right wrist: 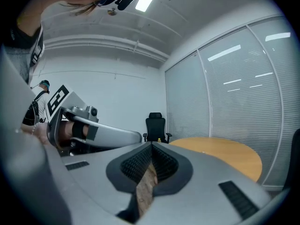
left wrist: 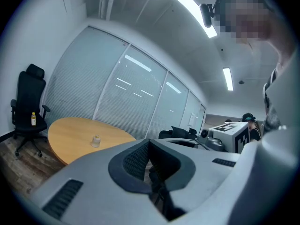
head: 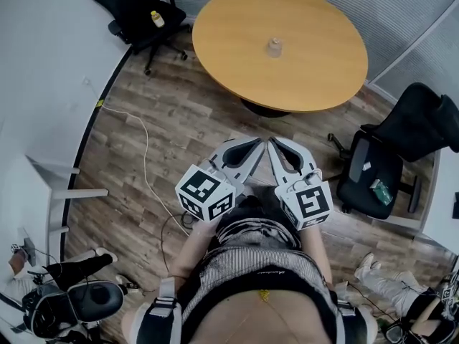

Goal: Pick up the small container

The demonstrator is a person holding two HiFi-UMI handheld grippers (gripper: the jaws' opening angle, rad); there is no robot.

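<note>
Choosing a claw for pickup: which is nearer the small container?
Right, narrowly. Right claw lines up with the small container, left claw just left of that; both short of the table.

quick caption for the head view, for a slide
Both shut, left gripper and right gripper side by side over the floor, short of the table with the container

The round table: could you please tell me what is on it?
Only the small container stands on the table, near its middle. Nothing covers the tabletop; the container's contents cannot be told.
</note>
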